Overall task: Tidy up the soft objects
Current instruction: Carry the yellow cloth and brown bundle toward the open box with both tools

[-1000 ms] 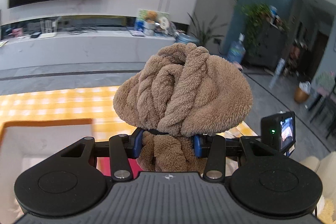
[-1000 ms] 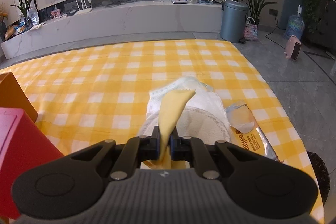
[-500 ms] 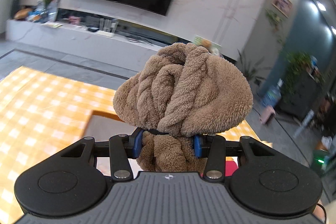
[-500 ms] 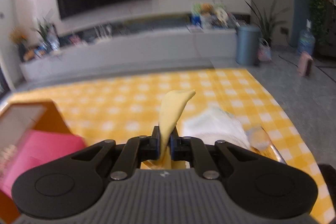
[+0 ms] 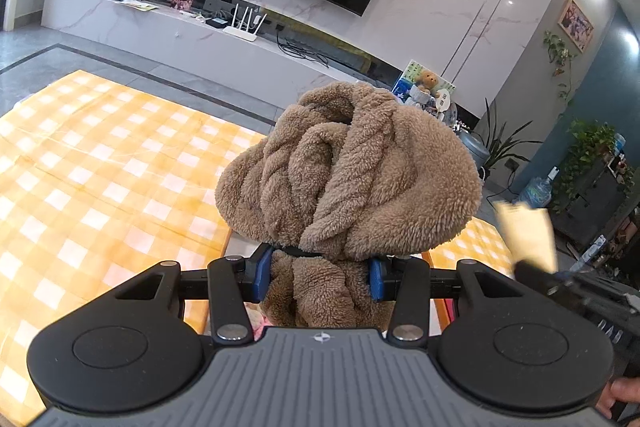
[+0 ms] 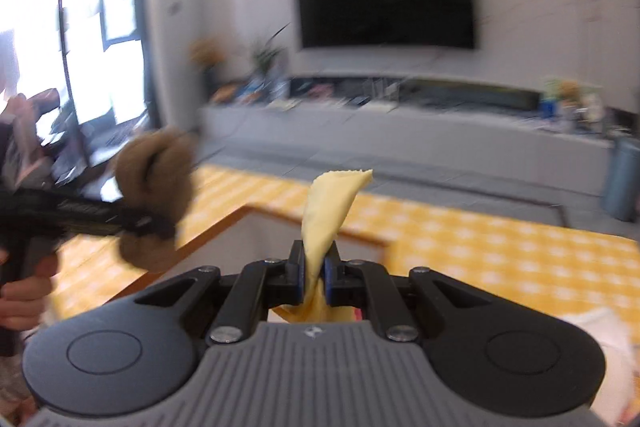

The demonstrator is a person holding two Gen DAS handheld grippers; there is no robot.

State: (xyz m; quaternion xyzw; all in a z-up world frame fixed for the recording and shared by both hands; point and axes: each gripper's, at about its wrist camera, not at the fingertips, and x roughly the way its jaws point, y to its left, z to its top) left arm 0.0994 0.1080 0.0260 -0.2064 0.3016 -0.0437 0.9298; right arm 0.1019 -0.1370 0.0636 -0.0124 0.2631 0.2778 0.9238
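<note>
Now both views take in the yellow-and-white checked cloth [image 5: 100, 187] on the surface, and the orange-rimmed open box [image 6: 240, 223] has come in under the claws from the left edge of the right view a second ago; likely both loads are about to be dropped in. Left claw [image 5: 316, 271] pinches the brown fleecy bundled towel [image 5: 352, 171] at its waist, held aloft above the box. Right claw [image 6: 315, 279], nearly pressed together, nips the thin pale-yellow cloth [image 6: 332, 211]. Right view blurred; box interior mostly hidden behind the claws.
</note>
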